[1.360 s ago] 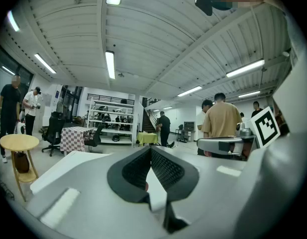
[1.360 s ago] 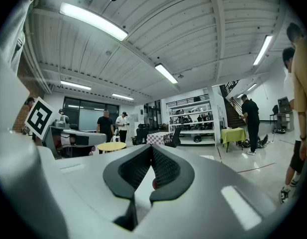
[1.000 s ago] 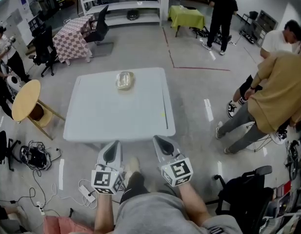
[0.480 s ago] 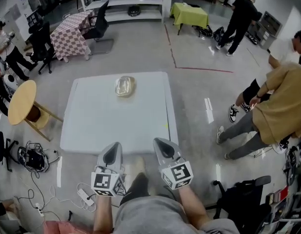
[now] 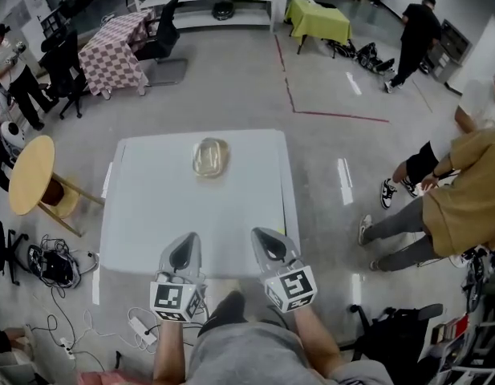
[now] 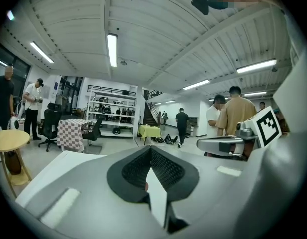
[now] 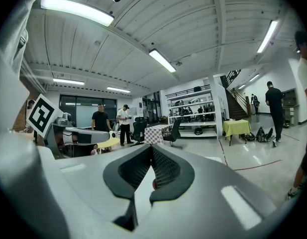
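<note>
the clear plastic object sits on the far half of the white table, near the middle, well apart from both your grippers. your left gripper hovers over the table's near edge, jaws pressed together with nothing between them. your right gripper hangs beside it, tips also together and empty. off to the left there's a round wooden table, cables on the floor, and a person in a tan shirt on the right.
</note>
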`<state>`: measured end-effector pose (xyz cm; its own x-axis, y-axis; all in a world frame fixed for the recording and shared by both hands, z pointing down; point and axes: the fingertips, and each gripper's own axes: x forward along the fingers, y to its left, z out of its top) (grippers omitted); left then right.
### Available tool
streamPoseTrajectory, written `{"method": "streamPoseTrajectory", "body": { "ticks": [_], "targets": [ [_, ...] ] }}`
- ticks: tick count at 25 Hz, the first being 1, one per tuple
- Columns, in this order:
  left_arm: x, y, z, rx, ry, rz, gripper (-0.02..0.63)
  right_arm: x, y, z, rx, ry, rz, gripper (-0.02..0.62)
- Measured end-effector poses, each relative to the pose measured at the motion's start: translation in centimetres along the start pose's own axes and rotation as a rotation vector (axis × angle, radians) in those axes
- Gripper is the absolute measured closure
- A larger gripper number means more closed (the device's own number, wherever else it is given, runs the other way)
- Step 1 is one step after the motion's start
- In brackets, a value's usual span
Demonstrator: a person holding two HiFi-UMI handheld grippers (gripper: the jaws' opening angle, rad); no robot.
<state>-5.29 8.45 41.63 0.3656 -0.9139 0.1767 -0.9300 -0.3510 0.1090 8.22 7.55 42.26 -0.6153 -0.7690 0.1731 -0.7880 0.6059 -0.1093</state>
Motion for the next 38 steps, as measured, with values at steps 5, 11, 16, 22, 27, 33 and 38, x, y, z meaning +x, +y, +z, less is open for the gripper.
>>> {"method": "streamPoseTrajectory", "body": {
  "ticks": [5, 11, 16, 22, 27, 33, 38],
  "targets": [
    [3.5, 3.1, 0.4, -0.014, 0.014, -0.001, 0.595, 4.2, -1.4, 0.4, 0.004, 0.021, 0.002, 0.591],
    [7.3, 6.4, 0.3, -0.033, 0.041, -0.003, 0.595, 8.8, -3.1, 0.7, 0.009, 0.043, -0.002, 0.591],
    [10.2, 8.2, -0.9, -0.054, 0.075, -0.015, 0.595, 12.1, -4.2, 0.1, 0.017, 0.072, 0.0, 0.592],
    [12.5, 11.1, -2.6, -0.087, 0.115, -0.021, 0.595, 15.9, -4.6, -1.2, 0.03, 0.114, 0.003, 0.591],
    [14.3, 13.1, -4.7, -0.123, 0.151, -0.016, 0.595, 18.4, -4.9, -3.0, 0.043, 0.157, 0.006, 0.591],
    [16.3, 14.4, -6.2, -0.153, 0.177, -0.008, 0.595, 21.0, -5.6, -4.6, 0.054, 0.2, 0.021, 0.591],
    [18.1, 15.8, -7.5, -0.175, 0.203, 0.02, 0.595, 23.5, -6.6, -6.3, 0.073, 0.239, 0.041, 0.591]
  ]
}}
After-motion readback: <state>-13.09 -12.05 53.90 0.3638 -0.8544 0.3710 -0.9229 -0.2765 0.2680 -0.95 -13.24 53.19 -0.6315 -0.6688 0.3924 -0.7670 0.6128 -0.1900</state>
